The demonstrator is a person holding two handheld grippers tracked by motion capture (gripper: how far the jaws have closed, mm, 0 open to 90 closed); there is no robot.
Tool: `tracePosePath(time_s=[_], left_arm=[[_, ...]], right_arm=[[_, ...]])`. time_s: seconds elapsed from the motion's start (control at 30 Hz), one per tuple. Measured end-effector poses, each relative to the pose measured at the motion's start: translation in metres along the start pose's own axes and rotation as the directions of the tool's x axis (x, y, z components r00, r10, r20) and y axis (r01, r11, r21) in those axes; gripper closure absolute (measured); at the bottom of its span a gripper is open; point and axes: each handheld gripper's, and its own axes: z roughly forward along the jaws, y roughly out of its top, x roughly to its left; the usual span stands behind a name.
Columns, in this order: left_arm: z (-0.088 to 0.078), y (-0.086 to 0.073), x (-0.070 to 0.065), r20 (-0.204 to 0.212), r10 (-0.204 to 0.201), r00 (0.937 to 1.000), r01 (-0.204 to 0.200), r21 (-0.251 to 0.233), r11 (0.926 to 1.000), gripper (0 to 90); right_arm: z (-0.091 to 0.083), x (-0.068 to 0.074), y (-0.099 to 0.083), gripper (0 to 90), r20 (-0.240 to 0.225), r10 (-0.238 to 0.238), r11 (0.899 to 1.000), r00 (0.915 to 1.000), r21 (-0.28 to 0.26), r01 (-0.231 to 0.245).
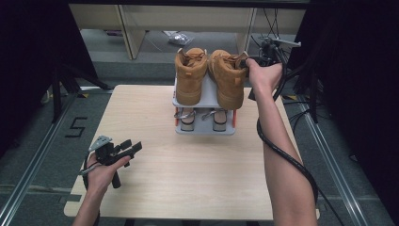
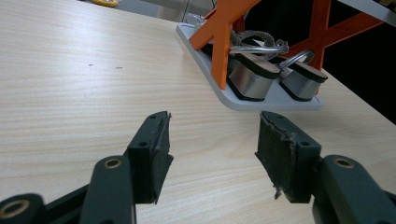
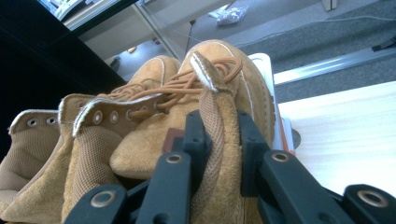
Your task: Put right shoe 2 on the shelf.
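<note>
Right gripper [image 3: 219,154] clamped on right boot's [image 1: 227,77] collar at rack's [image 1: 205,96] top-shelf edge; thin grip may slip, toppling boot

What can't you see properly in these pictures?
- Lower shoes: in the high view the rack's top shelf covers all but their ends.
- Right gripper: in the high view the hand hides most of it.
- Right boot: in the right gripper view the picture's bottom edge and the jaws pinching its collar cut off its lower part.
- Rack's upper part: cut off by the top edge in the left gripper view.
</note>
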Motion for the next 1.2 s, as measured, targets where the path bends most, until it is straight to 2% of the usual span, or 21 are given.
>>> tracePosePath(time_s=[0.03,0.1,0.17,0.23,0.3,0.33,0.37,0.4,0.47,0.53,0.7,0.77,0.8,0.87,0.93,0.97,1.0,1.07,1.13,1.17,1.2], left_arm=[[0.000,0.000,0.000,0.001,0.001,1.0000,-0.001,-0.001,1.0000,43.3],[0.000,0.000,-0.001,0.004,0.002,1.0000,-0.002,-0.004,1.0000,43.4],[0.000,0.000,-0.001,0.003,0.005,1.0000,-0.005,-0.003,1.0000,43.4],[0.000,0.000,-0.002,0.002,0.006,1.0000,-0.006,-0.003,1.0000,43.3],[0.000,0.000,-0.002,0.002,0.006,1.0000,-0.006,-0.003,1.0000,43.3],[0.000,0.000,-0.002,0.003,0.008,1.0000,-0.008,-0.003,1.0000,43.3],[0.001,0.000,-0.002,0.010,0.006,0.9999,-0.006,-0.005,1.0000,43.3],[0.001,0.000,-0.002,0.009,0.007,0.9999,-0.007,-0.004,1.0000,43.4],[0.000,0.000,-0.004,0.004,0.008,1.0000,-0.008,0.000,1.0000,43.5],[0.000,0.000,-0.004,0.004,0.008,1.0000,-0.008,0.000,1.0000,43.6],[-0.001,0.000,-0.004,0.010,0.010,0.9999,-0.010,-0.006,0.9999,44.4],[-0.002,0.000,-0.004,0.009,0.008,0.9999,-0.008,-0.005,1.0000,45.1],[-0.002,0.000,-0.004,0.008,0.009,0.9999,-0.009,-0.007,0.9999,45.4],[-0.002,0.001,-0.004,0.004,0.005,1.0000,-0.005,-0.006,1.0000,45.4],[-0.003,0.000,-0.003,0.001,0.004,1.0000,-0.004,-0.005,1.0000,45.5],[-0.003,0.000,-0.003,0.004,0.005,1.0000,-0.005,-0.008,1.0000,45.5],[-0.003,0.000,-0.003,0.003,0.004,1.0000,-0.004,-0.010,0.9999,45.5],[-0.003,0.000,-0.003,0.003,0.003,1.0000,-0.003,-0.011,0.9999,45.5],[-0.004,0.001,-0.003,0.002,0.003,1.0000,-0.003,-0.012,0.9999,45.4],[-0.004,0.001,-0.003,0.000,0.003,1.0000,-0.003,-0.013,0.9999,45.4],[-0.004,0.001,-0.003,0.000,0.003,1.0000,-0.003,-0.013,0.9999,45.4]], right_arm=[[0.001,0.000,0.000,78.4,0.001,-0.014,1.000,0.9999,-0.007,0.014],[0.001,0.001,0.000,74.9,-0.018,0.007,1.000,0.9998,0.002,-0.007],[0.001,0.000,0.000,65.9,-0.028,-0.016,1.000,0.9995,-0.009,0.015],[-0.003,-0.002,0.001,59.8,-0.056,-0.025,0.999,0.9981,-0.050,0.022],[-0.013,-0.003,0.002,57.2,-0.054,-0.042,0.995,0.9977,-0.088,0.037],[-0.017,-0.004,0.003,56.7,-0.069,-0.053,0.994,0.9962,-0.104,0.046],[-0.023,-0.003,0.004,56.5,-0.072,-0.039,0.994,0.9967,-0.108,0.031],[-0.027,-0.005,0.005,57.3,-0.073,-0.061,0.991,0.9955,-0.125,0.052],[-0.038,-0.007,0.004,61.8,-0.083,-0.040,0.991,0.9957,-0.130,0.029],[-0.045,-0.014,0.004,66.5,-0.094,-0.049,0.989,0.9944,-0.141,0.035],[-0.055,-0.027,-0.004,84.9,-0.092,-0.003,0.995,0.9957,-0.099,-0.006],[-0.055,-0.033,-0.009,90.0,-0.086,-0.013,0.998,0.9962,-0.060,0.008],[-0.053,-0.037,-0.012,90.0,-0.074,-0.038,0.998,0.9966,-0.043,0.035],[-0.050,-0.040,-0.021,90.0,-0.075,-0.041,0.999,0.9963,-0.004,0.041],[-0.046,-0.043,-0.033,90.0,-0.063,-0.085,0.996,0.9943,0.026,0.087],[-0.045,-0.043,-0.039,90.0,-0.060,-0.084,0.995,0.9947,0.046,0.087],[-0.043,-0.045,-0.045,90.0,-0.072,-0.110,0.992,0.9914,0.058,0.114],[-0.041,-0.044,-0.057,90.0,-0.085,-0.087,0.992,0.9925,0.083,0.094],[-0.038,-0.047,-0.068,90.0,-0.114,-0.108,0.989,0.9876,0.086,0.118],[-0.038,-0.045,-0.073,90.0,-0.119,-0.083,0.990,0.9894,0.100,0.095],[-0.037,-0.045,-0.077,90.0,-0.121,-0.094,0.989,0.9882,0.104,0.107]])
